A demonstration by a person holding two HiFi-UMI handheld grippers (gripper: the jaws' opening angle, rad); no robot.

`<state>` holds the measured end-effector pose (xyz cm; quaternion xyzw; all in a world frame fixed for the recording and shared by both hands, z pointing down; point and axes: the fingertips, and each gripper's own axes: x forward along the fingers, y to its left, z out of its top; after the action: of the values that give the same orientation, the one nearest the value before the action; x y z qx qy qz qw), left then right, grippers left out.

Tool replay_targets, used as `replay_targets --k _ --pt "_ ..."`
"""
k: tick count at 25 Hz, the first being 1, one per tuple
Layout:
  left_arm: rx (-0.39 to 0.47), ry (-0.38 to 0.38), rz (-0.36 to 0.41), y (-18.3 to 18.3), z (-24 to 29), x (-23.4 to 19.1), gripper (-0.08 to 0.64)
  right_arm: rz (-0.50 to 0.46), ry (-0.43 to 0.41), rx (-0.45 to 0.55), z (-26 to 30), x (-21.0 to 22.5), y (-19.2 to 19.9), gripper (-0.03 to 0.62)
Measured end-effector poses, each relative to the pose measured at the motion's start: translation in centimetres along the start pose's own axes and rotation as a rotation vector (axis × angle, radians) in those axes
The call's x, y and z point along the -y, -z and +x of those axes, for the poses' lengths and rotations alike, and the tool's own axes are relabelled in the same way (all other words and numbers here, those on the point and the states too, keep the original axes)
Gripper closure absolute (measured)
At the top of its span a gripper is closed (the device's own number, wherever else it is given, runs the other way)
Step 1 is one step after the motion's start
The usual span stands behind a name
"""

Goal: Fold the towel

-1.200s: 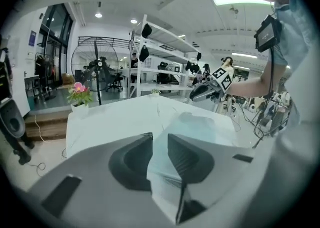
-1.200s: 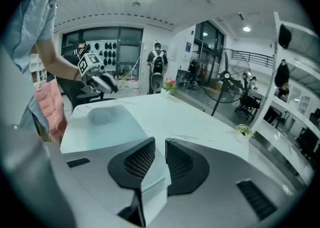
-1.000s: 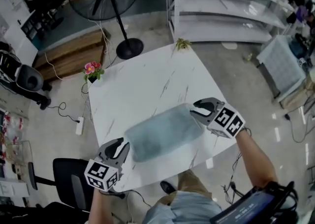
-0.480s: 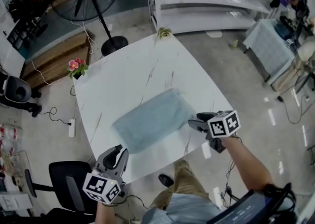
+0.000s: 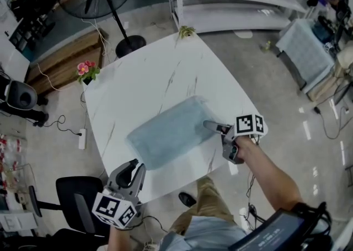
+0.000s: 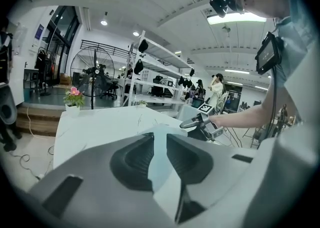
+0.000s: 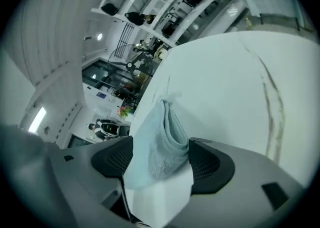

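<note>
Towel [image 5: 168, 131]: folded, diagonal on marbled white surface [image 5: 149, 79], near its front-right edge, with the far half bare. Right gripper [image 5: 216, 137]: fingers just opened wide, towel end between them, apparently unpinched. Left gripper [image 5: 137, 166]: front-left edge, fingers narrow, empty.

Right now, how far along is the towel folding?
Done: the towel lies folded over on the table. In hand: the fingers of the right gripper have just been opening around the towel's end. Left to do: perhaps another fold; the left gripper hovers empty.
</note>
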<state>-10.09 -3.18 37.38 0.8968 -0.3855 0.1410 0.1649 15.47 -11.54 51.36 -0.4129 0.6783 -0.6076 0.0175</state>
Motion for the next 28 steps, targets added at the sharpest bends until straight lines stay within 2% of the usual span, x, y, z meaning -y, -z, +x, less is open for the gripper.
replay_targets --k 1,2,5,7,12,17,20,24,28 --pt "0.004 -0.004 -0.004 0.0 -0.1 0.0 0.48 0.035 0.008 0.003 0.2 0.3 -0.3 0.236" --pt "0.007 -0.009 -0.009 0.0 -0.2 -0.1 0.479 0.058 0.028 -0.001 0.4 0.8 -0.4 0.273" --pt "0.012 -0.032 -0.026 0.4 -1.0 -0.4 0.479 0.071 0.074 -0.045 0.9 2.3 0.1 0.439" --pt "0.019 -0.052 -0.037 0.6 -1.9 -0.7 0.479 0.05 0.072 -0.048 0.7 2.1 0.2 0.503" --pt "0.049 -0.1 -0.051 0.6 -4.0 -1.4 0.48 -0.129 0.075 -0.007 -0.7 -1.5 -0.9 0.525" --pt "0.063 -0.117 -0.026 1.0 -6.0 -0.7 0.48 -0.467 0.05 -0.031 -0.4 -7.2 -1.0 0.526" --pt "0.08 -0.134 -0.026 0.9 -7.0 -0.4 0.48 -0.635 0.054 -0.057 0.0 -10.3 -0.5 0.526" --pt "0.107 -0.159 -0.035 1.1 -8.8 -0.5 0.48 -0.801 0.045 -0.086 0.9 -13.7 1.2 0.526" --pt "0.13 -0.188 -0.038 1.1 -10.4 -0.6 0.48 -0.929 0.032 -0.118 1.9 -16.3 2.9 0.526"
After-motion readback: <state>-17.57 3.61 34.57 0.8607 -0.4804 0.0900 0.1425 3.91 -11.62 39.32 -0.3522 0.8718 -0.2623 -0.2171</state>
